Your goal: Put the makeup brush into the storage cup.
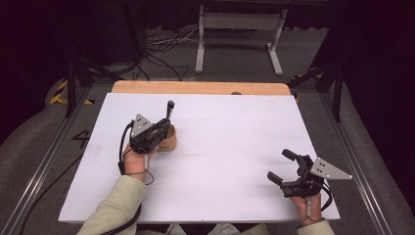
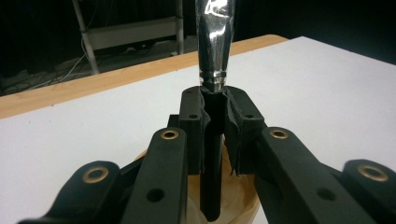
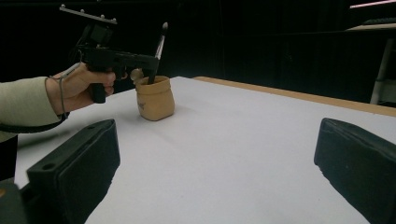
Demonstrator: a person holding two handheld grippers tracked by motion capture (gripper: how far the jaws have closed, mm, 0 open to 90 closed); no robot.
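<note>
High view: a slim black-handled brush with a glossy silver ferrule is clamped upright between the matte black jaws of the left gripper; its lower end is sunk in a soft, tan, round pouch with a crumpled rim, set left of centre on the smooth white table; the right gripper is held near the right front corner, jaws spread wide, nothing between the blocky rubber pads.

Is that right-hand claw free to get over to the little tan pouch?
Probably yes: the right gripper stands open, with bare white table between it and the pouch, though the left gripper is there holding a brush.
</note>
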